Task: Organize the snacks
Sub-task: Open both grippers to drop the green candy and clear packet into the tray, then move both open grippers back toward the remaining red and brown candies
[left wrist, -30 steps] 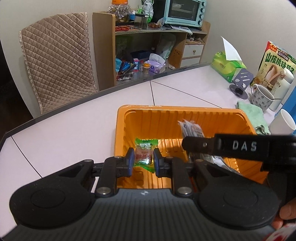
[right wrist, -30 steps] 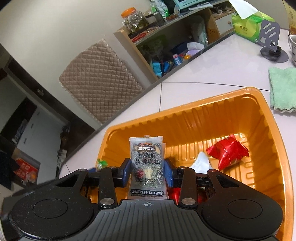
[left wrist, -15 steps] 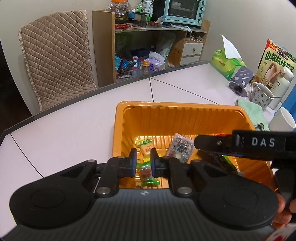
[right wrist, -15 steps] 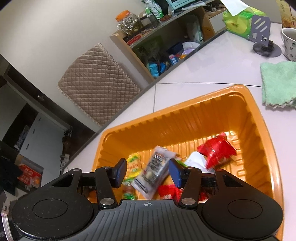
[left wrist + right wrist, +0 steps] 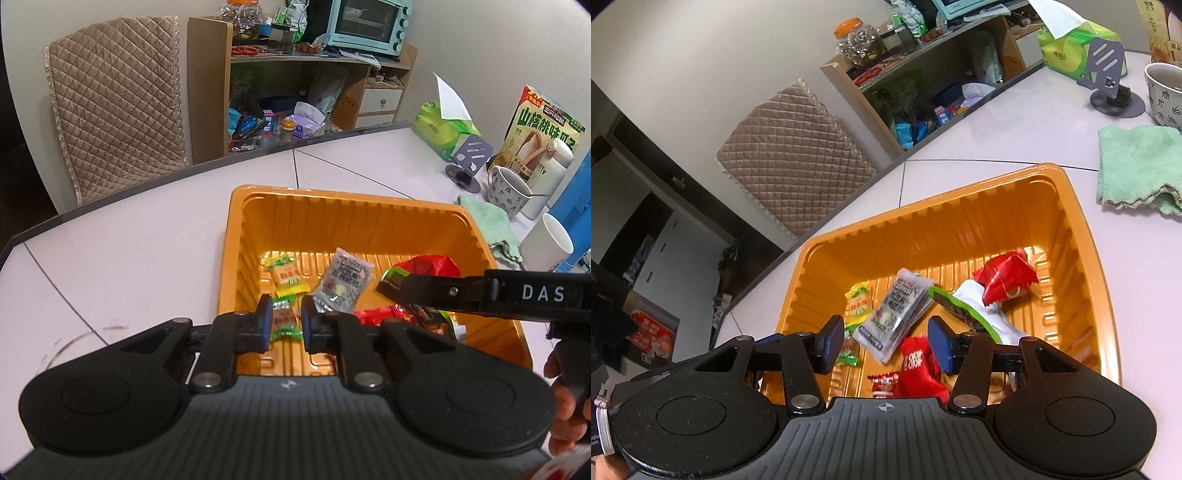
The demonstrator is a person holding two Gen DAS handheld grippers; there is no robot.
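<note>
The orange tray (image 5: 343, 218) is seen on the white table (image 5: 147, 236), with several snack packets lying loose on its ribbed floor. The left gripper (image 5: 283, 325) is held over the tray's near left corner, its blue pads parted by a narrow gap. A small green-and-red candy (image 5: 285, 320) appears between them, but the candy seems to lie on the tray floor below; whether the pads touch it cannot be told. The right gripper (image 5: 886, 341) is held wide open and empty above the near middle of the tray. Just beyond it, the grey packet (image 5: 895, 314) is seen lying flat, its long axis running from near left to far right, across the line of the fingers. A yellow packet (image 5: 860, 304) lies to its left and red packets (image 5: 1006, 275) to its right. No snack is seen outside the tray, so the gathering is judged largely done.
</note>
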